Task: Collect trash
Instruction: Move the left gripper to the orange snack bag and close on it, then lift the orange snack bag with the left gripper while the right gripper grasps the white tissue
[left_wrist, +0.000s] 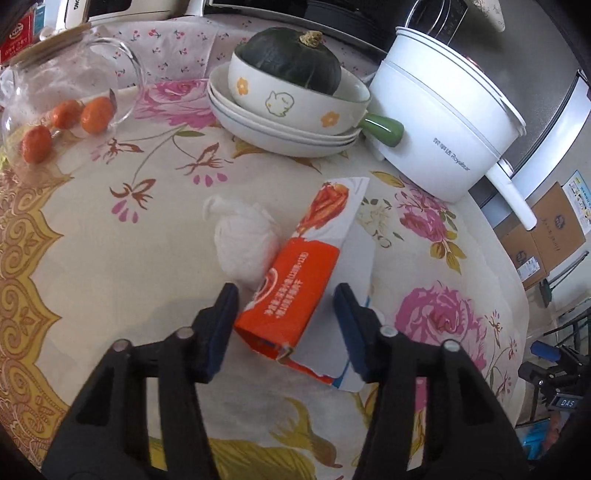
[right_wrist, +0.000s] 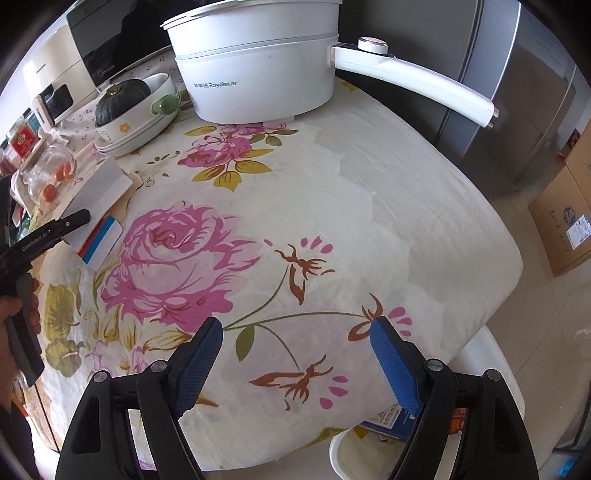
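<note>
Left gripper (left_wrist: 286, 299) spread, straddling crushed orange-white carton (left_wrist: 295, 295); right gripper (right_wrist: 297, 328) spread, empty.

The left gripper (left_wrist: 286, 302) has two matte black plastic arms, each with triangular cut-outs and a pair of round silver pivot pins, ending in dark blue textured pads (left_wrist: 218, 328) on the inner faces. The right gripper (right_wrist: 295, 332) is built alike, with black arms, silver pins and brighter blue dimpled pads (right_wrist: 395, 365). Seen from the right wrist, the left gripper's black body carries small white lettering along its side, and a hand (right_wrist: 11, 332) wraps its dark handle just behind.
</note>
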